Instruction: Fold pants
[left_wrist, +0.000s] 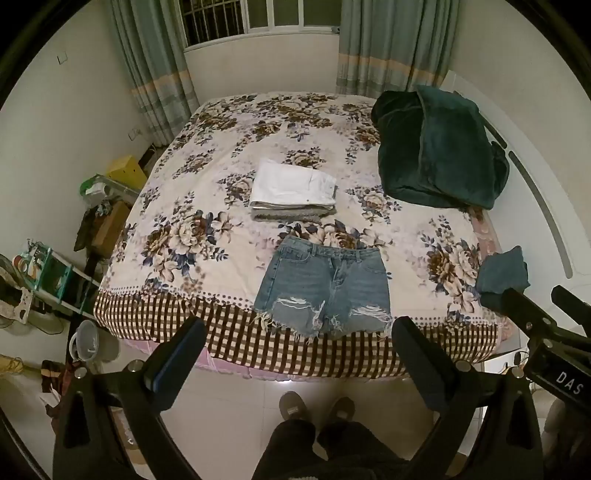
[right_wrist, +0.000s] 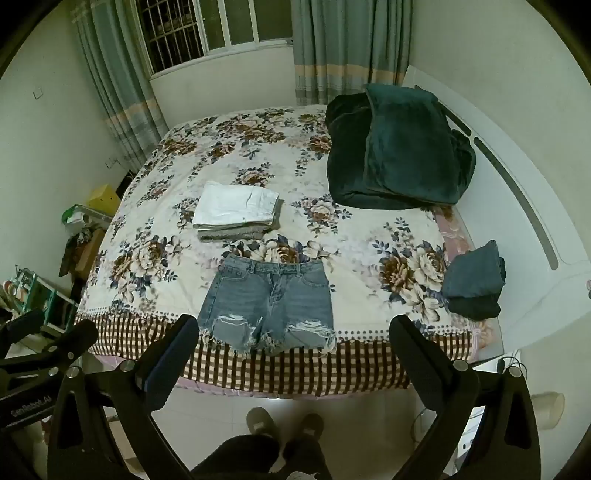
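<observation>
Blue denim shorts (left_wrist: 325, 288) with frayed hems lie flat and spread out near the front edge of the bed, waistband away from me; they also show in the right wrist view (right_wrist: 269, 302). My left gripper (left_wrist: 299, 343) is open and empty, held above the floor just before the bed's front edge, short of the shorts. My right gripper (right_wrist: 293, 339) is open and empty at the same height, also short of the shorts. The right gripper shows at the right edge of the left wrist view (left_wrist: 535, 306), and the left gripper at the left edge of the right wrist view (right_wrist: 48, 332).
A stack of folded white and grey clothes (left_wrist: 293, 190) lies mid-bed behind the shorts. A dark green blanket (left_wrist: 439, 147) is heaped at the back right. Folded dark garments (right_wrist: 474, 282) sit at the bed's right edge. The floral bedspread (left_wrist: 207, 177) covers the bed. Shelves and clutter (left_wrist: 55, 273) stand left.
</observation>
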